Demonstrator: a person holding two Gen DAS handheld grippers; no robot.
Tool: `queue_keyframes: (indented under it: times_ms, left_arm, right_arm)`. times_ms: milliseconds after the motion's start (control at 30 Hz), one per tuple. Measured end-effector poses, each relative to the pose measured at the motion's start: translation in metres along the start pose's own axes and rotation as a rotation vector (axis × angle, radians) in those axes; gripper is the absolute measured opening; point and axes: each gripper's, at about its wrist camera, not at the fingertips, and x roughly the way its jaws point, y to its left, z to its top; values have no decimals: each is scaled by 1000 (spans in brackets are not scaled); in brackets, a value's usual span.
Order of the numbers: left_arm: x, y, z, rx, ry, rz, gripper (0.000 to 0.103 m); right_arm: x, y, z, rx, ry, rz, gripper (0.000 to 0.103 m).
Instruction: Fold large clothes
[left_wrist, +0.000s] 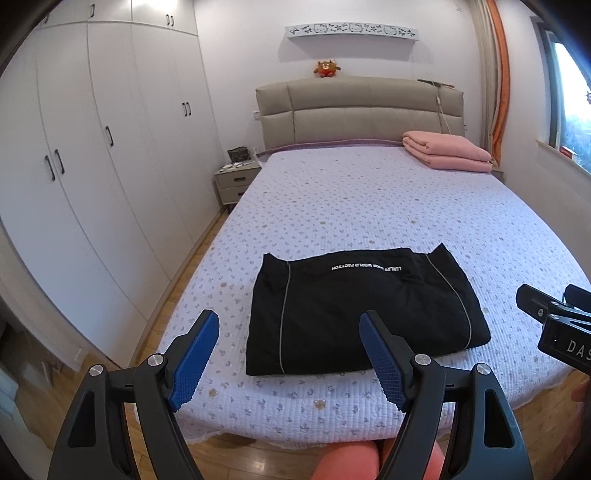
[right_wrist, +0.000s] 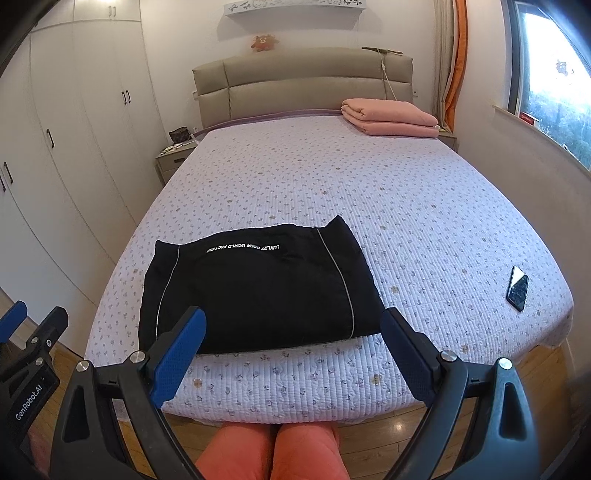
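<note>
Both jaws stand wide and hold nothing: my left gripper (left_wrist: 288, 325) and right gripper (right_wrist: 293, 323) hover off the foot edge of the bed (right_wrist: 424, 206). I see the folded black garment (right_wrist: 255, 288) lying flat near that edge. A phone (right_wrist: 518, 288) sits toward the bed's right edge, a pink blanket (right_wrist: 388, 117) by the headboard, with bare quilt between.

soft daylight from window (right_wrist: 554, 74), sharp, fisheye-bent edges
</note>
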Motion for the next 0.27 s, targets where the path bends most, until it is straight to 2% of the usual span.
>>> queue_keyframes:
  times_ms: [200, 267]
  left_arm:
    - [-2, -1, -1, 23, -37, 18, 80]
    - [-3, -1, 0, 24, -36, -6, 80]
  right_arm:
    - [2, 4, 0, -21, 8, -6, 96]
    - [3, 5, 0, -26, 8, -8, 96]
